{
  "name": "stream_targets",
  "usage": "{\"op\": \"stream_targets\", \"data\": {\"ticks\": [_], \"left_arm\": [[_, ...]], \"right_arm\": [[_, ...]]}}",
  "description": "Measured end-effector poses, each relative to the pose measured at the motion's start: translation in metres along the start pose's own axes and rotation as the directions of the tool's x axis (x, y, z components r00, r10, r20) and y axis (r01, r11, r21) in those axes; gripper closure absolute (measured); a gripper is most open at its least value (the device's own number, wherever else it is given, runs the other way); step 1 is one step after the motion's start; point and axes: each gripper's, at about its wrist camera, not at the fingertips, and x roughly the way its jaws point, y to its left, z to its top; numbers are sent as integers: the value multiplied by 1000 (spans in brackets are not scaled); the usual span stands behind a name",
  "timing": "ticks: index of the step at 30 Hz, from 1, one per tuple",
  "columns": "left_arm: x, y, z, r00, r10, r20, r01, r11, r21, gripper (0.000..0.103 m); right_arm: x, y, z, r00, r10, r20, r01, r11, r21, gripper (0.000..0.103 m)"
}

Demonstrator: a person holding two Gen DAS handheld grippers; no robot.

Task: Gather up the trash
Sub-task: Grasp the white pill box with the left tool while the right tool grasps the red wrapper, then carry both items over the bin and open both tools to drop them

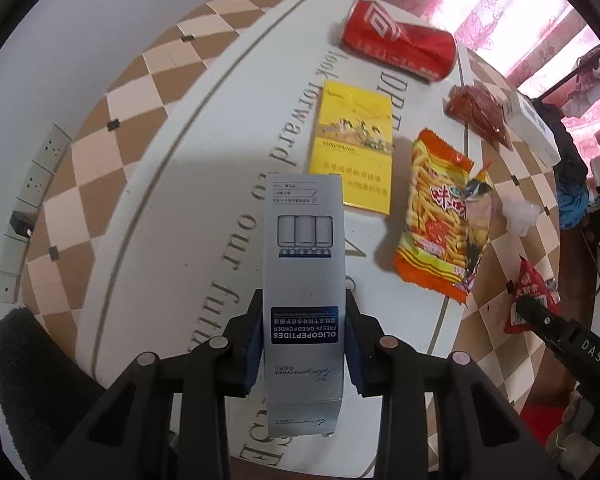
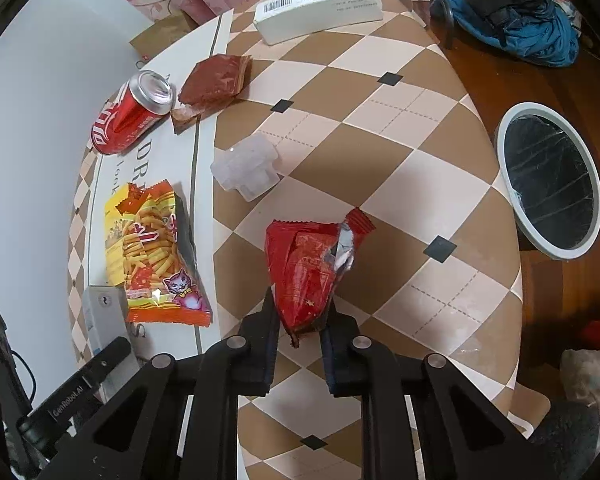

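Left gripper (image 1: 302,344) clamps a silver box (image 1: 303,264); right gripper (image 2: 300,320) grips a red wrapper (image 2: 308,268); bin (image 2: 504,184) off the tabletop's edge looks empty, other litter remains.

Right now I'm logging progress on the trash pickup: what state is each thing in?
Left gripper: shut on the grey box.
Grey box: held.
Right gripper: shut on the red wrapper.
Red wrapper: torn open, held.
Soda can: lying on its side, dented.
Orange snack bag: torn open, lying flat.
Yellow packet: lying flat.
Bin: open, lined with a dark bag.
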Motion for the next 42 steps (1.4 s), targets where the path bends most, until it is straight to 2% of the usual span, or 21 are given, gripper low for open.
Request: {"op": "stream_targets", "data": {"ticks": [6,16,28,35,38,42], "left_arm": [[-19,4,7,997,17,75,-17,1000,-12,72],[-41,-24,16,990,-7,144,4,1000,23,72],[-95,-68,25,961,-68,267,32,990,137,72],[-114,-124,31,946,-130,298,59,970,235,72],[-113,-164,34,943,-170,285,81,951,297,72],[-103,-232,38,941,-255,224,155,910,384,72]], "right_arm": [[-12,-1,-5,999,8,33,-7,1000,-18,89],[-47,7,-7,993,27,117,-19,997,-71,91],[-100,11,-6,974,75,215,-52,993,-110,91],[-146,-20,5,949,101,299,-82,994,-77,91],[-169,-47,11,937,94,335,-83,995,-49,91],[-196,-96,22,926,62,372,-71,997,8,91]]}}
